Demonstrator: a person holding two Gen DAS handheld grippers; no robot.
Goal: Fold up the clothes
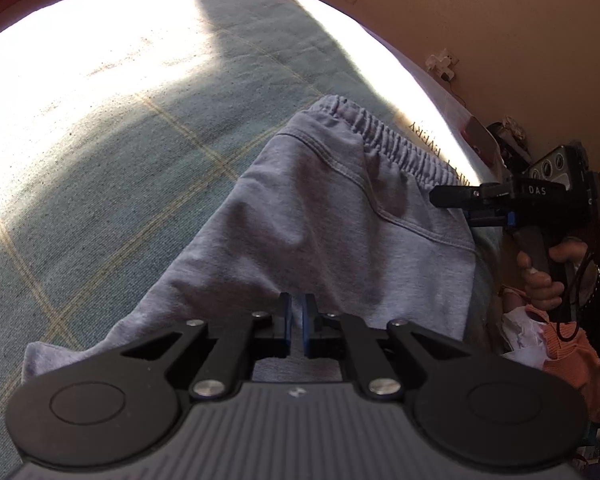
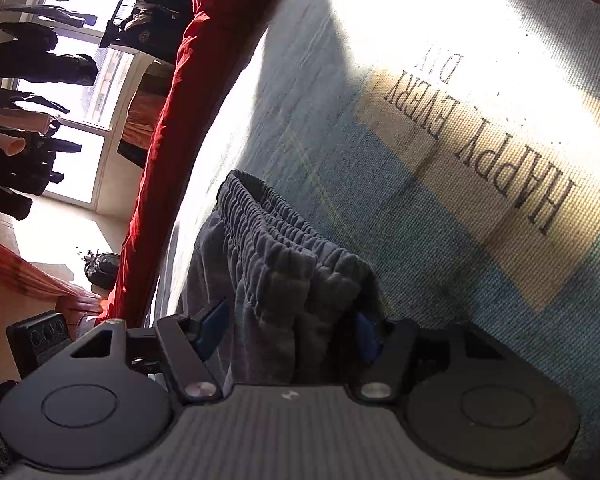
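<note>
Grey sweat shorts [image 1: 320, 216] lie on a blue-green checked bedspread [image 1: 132, 152]. Their elastic waistband [image 1: 396, 148] is at the far right of the left wrist view. My left gripper [image 1: 298, 328] hovers over the near part of the shorts with its blue pads almost together and nothing between them. My right gripper [image 2: 292, 328] is open, its fingers on either side of the bunched waistband [image 2: 284, 240]. It also shows in the left wrist view [image 1: 456, 208], at the waistband's right end.
A red blanket [image 2: 168, 152] lies along the bed's far edge. Printed "HAPPY EVERY DAY" text [image 2: 496, 136] marks the bedspread. Clothes hang by a window [image 2: 40, 80]. A wall with sockets [image 1: 444, 64] runs beside the bed.
</note>
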